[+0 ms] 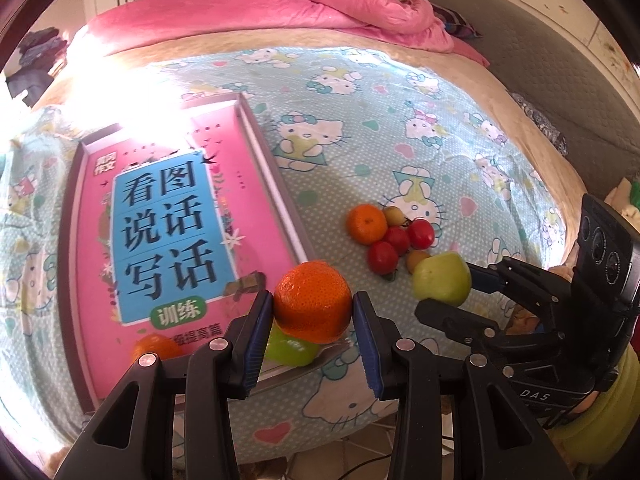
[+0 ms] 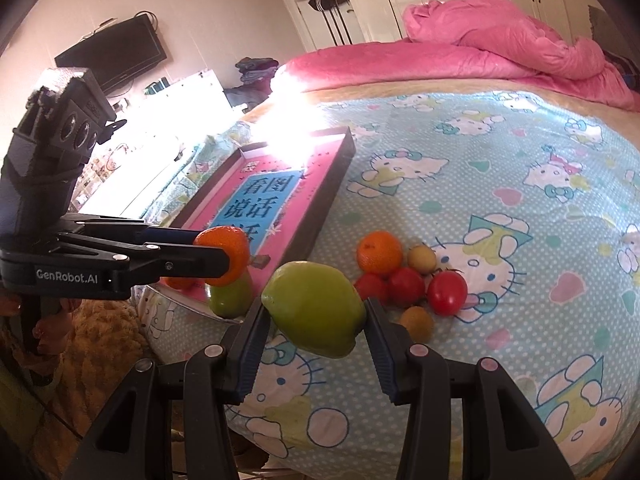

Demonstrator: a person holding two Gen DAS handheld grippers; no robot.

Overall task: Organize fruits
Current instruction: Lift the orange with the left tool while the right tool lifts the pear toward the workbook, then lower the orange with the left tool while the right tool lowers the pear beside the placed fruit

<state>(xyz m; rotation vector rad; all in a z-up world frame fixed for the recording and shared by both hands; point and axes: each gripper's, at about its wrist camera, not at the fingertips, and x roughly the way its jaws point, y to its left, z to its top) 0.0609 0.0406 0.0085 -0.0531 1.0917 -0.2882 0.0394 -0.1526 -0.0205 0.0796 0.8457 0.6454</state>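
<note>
Between the left tongs (image 1: 313, 308) an orange (image 1: 312, 300) is pinched over the tray (image 1: 276, 160) corner, while the right tongs (image 2: 318, 320) pinch a green apple (image 2: 314, 308) above the bed (image 2: 500, 208), near the loose fruit pile (image 2: 404, 276).

The left gripper (image 1: 313, 308) sits low in the middle of its frame, pads squeezing an orange (image 1: 312, 300). The right gripper (image 2: 318, 316), low in its own frame, squeezes a green apple (image 2: 314, 314).

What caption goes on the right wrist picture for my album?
Right gripper holds a green apple above the bed; left gripper holds an orange.
</note>
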